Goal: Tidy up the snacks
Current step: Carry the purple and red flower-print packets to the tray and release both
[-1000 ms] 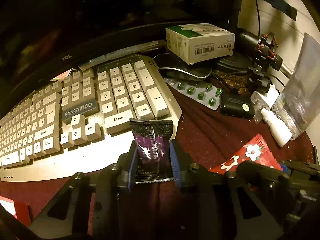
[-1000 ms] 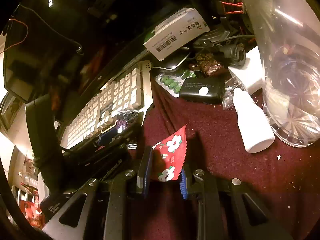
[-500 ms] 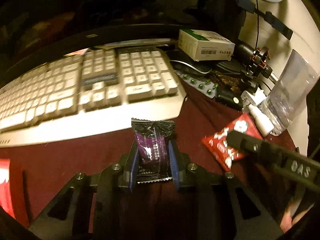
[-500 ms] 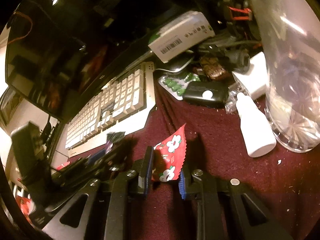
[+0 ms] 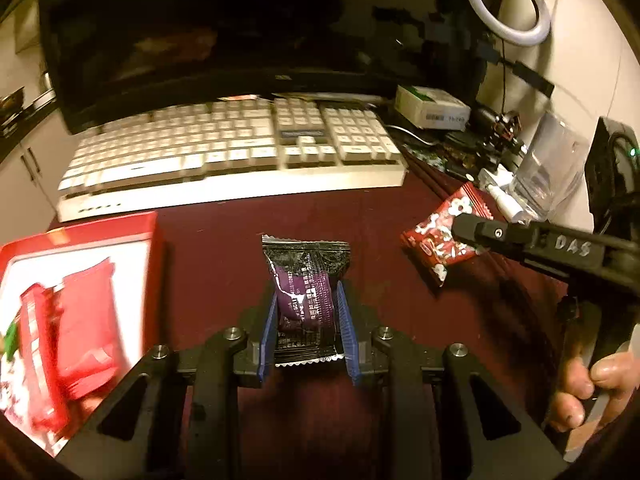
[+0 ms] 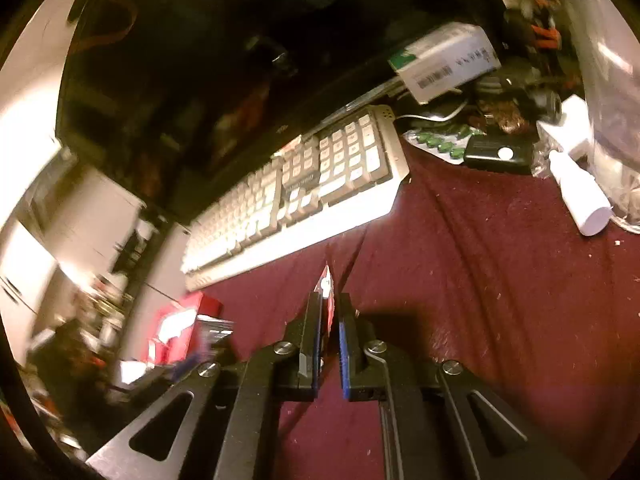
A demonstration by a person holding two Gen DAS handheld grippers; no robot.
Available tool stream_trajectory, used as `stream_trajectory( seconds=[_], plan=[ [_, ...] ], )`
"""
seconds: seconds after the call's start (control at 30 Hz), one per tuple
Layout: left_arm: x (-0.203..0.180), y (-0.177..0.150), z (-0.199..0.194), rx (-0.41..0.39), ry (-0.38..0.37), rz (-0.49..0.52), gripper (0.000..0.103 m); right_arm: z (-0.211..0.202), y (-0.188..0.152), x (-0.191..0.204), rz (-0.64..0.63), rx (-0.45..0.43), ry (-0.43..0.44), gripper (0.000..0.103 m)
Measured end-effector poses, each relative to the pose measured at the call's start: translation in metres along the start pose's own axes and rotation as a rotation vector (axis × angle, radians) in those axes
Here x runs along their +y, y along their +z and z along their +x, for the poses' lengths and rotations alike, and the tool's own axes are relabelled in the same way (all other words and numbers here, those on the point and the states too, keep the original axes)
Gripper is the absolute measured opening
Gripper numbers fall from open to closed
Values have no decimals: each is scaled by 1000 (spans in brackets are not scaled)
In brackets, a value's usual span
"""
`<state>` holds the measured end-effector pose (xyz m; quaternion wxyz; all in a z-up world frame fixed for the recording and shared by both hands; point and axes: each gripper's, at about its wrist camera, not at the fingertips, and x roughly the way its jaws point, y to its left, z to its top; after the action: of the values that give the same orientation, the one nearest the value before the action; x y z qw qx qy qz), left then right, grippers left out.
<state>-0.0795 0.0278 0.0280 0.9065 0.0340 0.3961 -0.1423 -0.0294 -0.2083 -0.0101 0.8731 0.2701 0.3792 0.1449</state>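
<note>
Left gripper (image 5: 306, 320): clamps crinkly purple foil packet (image 5: 306, 280). Right gripper (image 6: 330, 320): pinches flat red packet (image 6: 327, 284); red box (image 5: 80, 280) at 9 o'clock.

Left gripper (image 5: 307, 312) jaws clamp a purple snack packet (image 5: 306, 280) beside a red box (image 5: 156, 240).

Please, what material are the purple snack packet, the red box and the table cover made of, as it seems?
Purple snack packet: probably plastic film, glossy; it glints and has crimped, serrated ends. Red box: likely coated cardboard, with thin straight walls, though blurred. Table cover: maroon cloth, matte; it shows soft folds and specks of lint.
</note>
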Motion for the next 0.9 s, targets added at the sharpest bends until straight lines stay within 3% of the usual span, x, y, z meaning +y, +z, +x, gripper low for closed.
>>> stream_trajectory(
  seconds=[0.03, 0.17, 0.4, 0.9],
  plan=[
    [5, -2, -5, -8, -5, -7, 25, 0, -3, 5, -8, -3, -13, 6],
    [24, -10, -27, -42, -9, -16, 25, -1, -13, 14, 57, 23, 107, 6],
    [64, -27, -56, -75, 25, -69, 25, 5, -29, 85, -65, 55, 182, 6],
    [181, -48, -80, -134, 299, -248, 25, 68, -82, 222, -325, 240, 288, 6]
  ],
)
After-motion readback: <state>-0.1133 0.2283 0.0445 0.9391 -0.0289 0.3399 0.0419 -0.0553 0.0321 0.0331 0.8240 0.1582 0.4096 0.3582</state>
